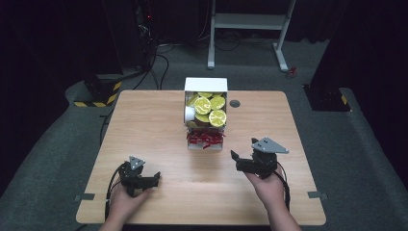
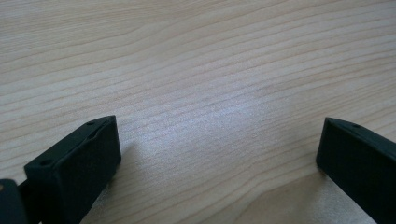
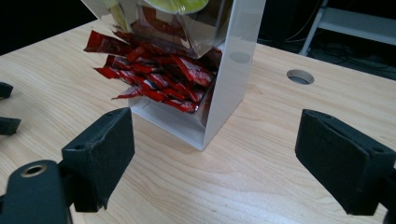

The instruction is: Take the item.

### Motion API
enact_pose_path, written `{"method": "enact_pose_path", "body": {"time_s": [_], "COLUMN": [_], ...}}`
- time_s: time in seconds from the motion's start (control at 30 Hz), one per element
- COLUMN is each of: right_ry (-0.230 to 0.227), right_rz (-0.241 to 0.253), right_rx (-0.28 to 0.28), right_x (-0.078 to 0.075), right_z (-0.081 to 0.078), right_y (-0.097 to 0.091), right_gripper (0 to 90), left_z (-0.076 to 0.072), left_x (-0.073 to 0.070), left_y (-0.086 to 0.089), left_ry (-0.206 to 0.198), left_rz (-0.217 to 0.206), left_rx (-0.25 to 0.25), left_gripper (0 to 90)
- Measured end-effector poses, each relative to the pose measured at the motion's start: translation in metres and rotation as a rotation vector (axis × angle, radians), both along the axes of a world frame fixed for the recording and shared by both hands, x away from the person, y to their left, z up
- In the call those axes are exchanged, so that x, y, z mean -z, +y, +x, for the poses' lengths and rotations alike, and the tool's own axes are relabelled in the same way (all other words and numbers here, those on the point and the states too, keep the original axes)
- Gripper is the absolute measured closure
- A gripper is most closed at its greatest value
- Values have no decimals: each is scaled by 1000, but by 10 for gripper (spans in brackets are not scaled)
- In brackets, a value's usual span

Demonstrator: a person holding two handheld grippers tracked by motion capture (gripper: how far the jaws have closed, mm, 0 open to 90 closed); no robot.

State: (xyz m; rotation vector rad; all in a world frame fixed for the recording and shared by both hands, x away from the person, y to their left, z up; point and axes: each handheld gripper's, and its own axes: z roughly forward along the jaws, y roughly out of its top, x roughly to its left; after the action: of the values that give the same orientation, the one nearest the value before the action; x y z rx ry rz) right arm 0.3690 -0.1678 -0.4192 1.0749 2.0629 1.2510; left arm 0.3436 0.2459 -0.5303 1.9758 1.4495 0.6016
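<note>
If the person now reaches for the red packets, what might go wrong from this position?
1. The red packets lie loosely piled and some stick out over the front edge of the white organizer; pulling one may drag others onto the table.
2. The tier of yellow-lidded cups hangs right above the packets, so the open right gripper may bump it.
3. The organizer looks light and may slide if pushed. The left gripper is far from it.

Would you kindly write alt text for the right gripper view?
A white rack holding red packets stands on a wooden table, framed by open black tongs. A round hole is in the table behind.
</note>
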Motion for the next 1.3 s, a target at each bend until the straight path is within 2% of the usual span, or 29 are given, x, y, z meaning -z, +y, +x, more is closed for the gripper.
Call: {"method": "enact_pose_path", "body": {"time_s": [0.27,0.47,0.7,1.3], "right_ry": [-29,-55,-64,-99], "right_rz": [-7,3,12,10], "right_rx": [3,-21,-27,-66], "right_x": [-10,-19,-26,-52], "right_z": [0,2,3,9], "right_y": [8,10,12,34], "right_gripper": [120,121,120,130], "left_z": [0,0,0,0], "left_x": [0,0,0,0], "left_y": [0,0,-1,-1], "left_ry": [1,1,2,2], "left_rz": [-4,-4,-5,-5], "left_rx": [-3,-3,-3,-3], "left_gripper": [2,2,2,2]}}
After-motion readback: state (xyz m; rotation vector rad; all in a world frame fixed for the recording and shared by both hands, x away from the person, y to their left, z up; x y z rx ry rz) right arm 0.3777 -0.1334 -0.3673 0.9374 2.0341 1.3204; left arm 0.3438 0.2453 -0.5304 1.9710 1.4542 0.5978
